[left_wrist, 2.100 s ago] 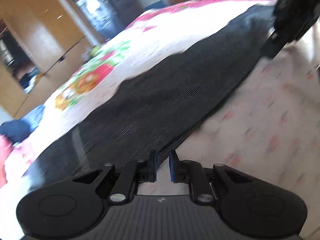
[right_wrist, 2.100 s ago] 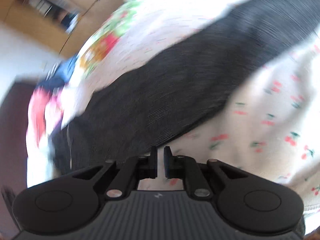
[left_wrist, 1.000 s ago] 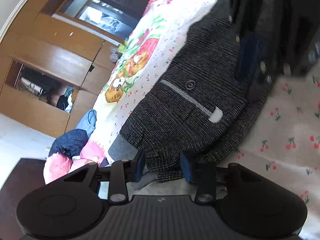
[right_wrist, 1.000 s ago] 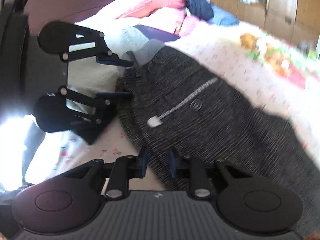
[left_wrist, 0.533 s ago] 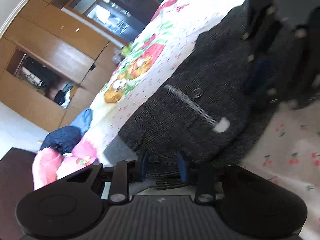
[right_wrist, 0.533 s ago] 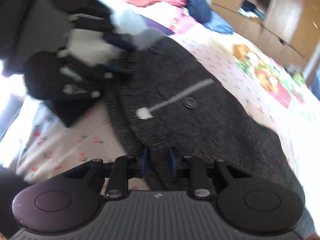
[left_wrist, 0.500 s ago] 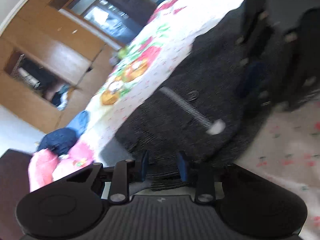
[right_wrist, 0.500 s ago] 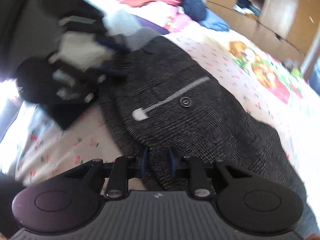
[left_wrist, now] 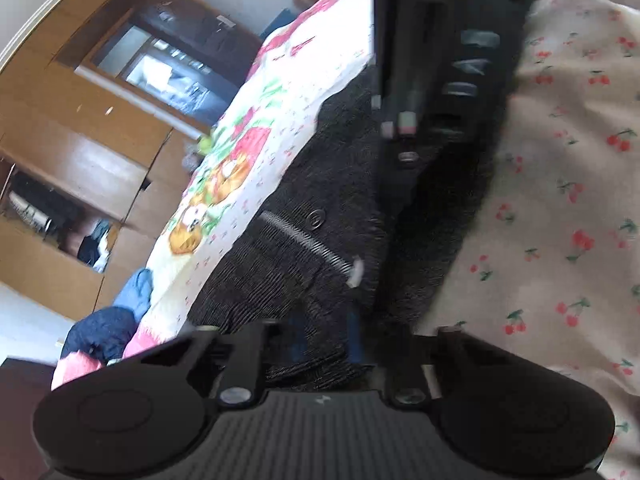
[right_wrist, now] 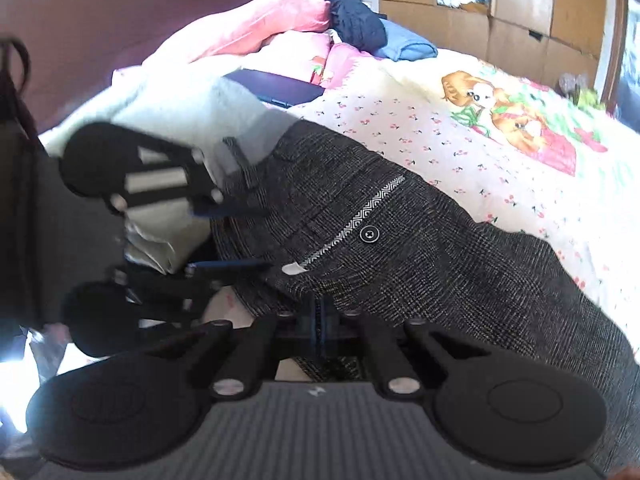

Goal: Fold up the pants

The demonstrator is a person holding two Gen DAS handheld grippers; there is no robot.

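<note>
Both pairs of fingers have just been closing on the dark checked pants [right_wrist: 420, 248]: the right gripper [right_wrist: 320, 322] has its blue fingers [right_wrist: 316, 320] pressed together on the near hem fold, and the left gripper [left_wrist: 324, 340] stands narrow around the bunched waistband edge, pads against the cloth. Those pants lie flat along a bed [right_wrist: 460, 128] with a cherry-print sheet [left_wrist: 560, 200], pink bedding [right_wrist: 256, 28] at its head. Wooden cabinets [left_wrist: 60, 128] line the wall beyond.
</note>
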